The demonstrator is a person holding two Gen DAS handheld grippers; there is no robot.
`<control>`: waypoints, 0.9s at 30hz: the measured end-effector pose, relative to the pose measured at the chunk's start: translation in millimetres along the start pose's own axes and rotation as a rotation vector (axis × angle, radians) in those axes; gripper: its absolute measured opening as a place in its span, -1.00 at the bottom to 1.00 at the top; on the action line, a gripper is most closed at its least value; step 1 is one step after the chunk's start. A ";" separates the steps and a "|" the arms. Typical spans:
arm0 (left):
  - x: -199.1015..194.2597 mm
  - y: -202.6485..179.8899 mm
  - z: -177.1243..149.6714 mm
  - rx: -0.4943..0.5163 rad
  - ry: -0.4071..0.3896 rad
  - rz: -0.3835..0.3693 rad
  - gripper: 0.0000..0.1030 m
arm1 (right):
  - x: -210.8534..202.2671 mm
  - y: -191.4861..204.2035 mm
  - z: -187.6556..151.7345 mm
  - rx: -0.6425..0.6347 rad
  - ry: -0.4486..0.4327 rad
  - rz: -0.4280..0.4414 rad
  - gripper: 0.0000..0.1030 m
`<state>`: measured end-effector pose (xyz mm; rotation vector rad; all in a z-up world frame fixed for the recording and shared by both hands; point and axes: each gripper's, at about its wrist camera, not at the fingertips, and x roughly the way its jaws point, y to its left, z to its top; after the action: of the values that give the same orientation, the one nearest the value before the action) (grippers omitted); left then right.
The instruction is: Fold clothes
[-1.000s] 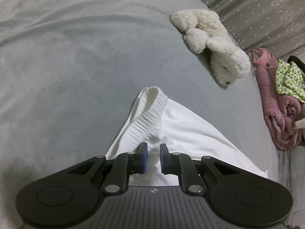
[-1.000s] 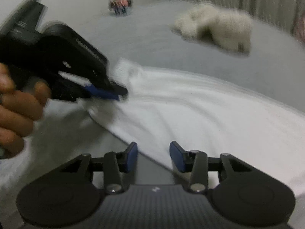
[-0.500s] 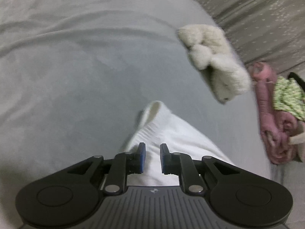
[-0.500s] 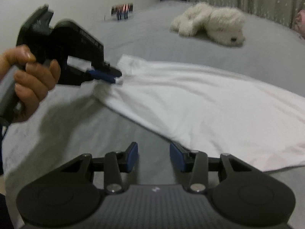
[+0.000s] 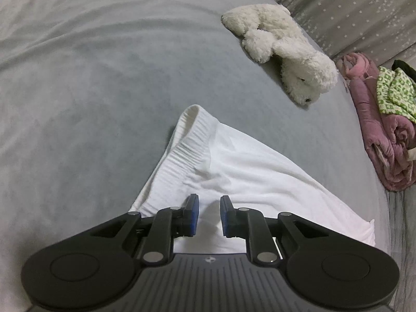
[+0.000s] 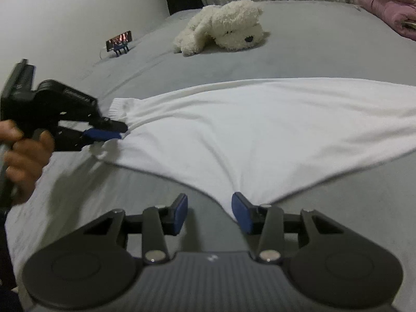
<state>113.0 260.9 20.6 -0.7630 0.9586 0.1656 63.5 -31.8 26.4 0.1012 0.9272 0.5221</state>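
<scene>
Right tongs [image 6: 209,213] have swung along the near edge of the white garment [image 6: 260,130] since the earlier frame and now sit at its crotch point, jaws spread, nothing pinched; the cloth tip touches the right pad only. Left tongs [image 5: 209,215] are nearly together and, seen from the right wrist, pinch the ribbed waistband [image 5: 187,150] corner. Your garment lies spread flat on the grey bed [image 5: 91,91], waistband left, legs trailing right, well apart from the plush dog [image 6: 223,28]. Judging by drape: light, limp, stretchy knit with no stiffness, so it sags between grips. Take the thick waistband and hem edges; thin single layers probably slip out.
</scene>
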 end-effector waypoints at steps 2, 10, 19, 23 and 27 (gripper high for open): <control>-3.8 -7.3 -2.7 0.026 -0.012 0.010 -0.69 | -10.2 -6.9 -6.4 0.027 -0.003 -0.014 -0.14; -5.3 -55.7 -35.2 0.175 -0.028 -0.047 -0.69 | -48.2 -63.4 -40.8 0.258 -0.103 -0.011 -0.15; 22.1 -97.9 -81.5 0.317 0.041 -0.052 -0.67 | -80.6 -125.0 -45.9 0.431 -0.203 -0.087 -0.15; 27.0 -90.8 -85.7 0.315 0.044 -0.014 -0.67 | -90.2 -168.1 -33.8 0.499 -0.234 -0.214 -0.14; 28.4 -90.9 -86.1 0.319 0.040 -0.012 -0.66 | -103.5 -237.7 -24.3 0.677 -0.292 -0.258 -0.14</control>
<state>112.0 132.6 15.6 -0.4796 0.9890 -0.0147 85.8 -291.0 16.0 0.6439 0.7815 -0.0638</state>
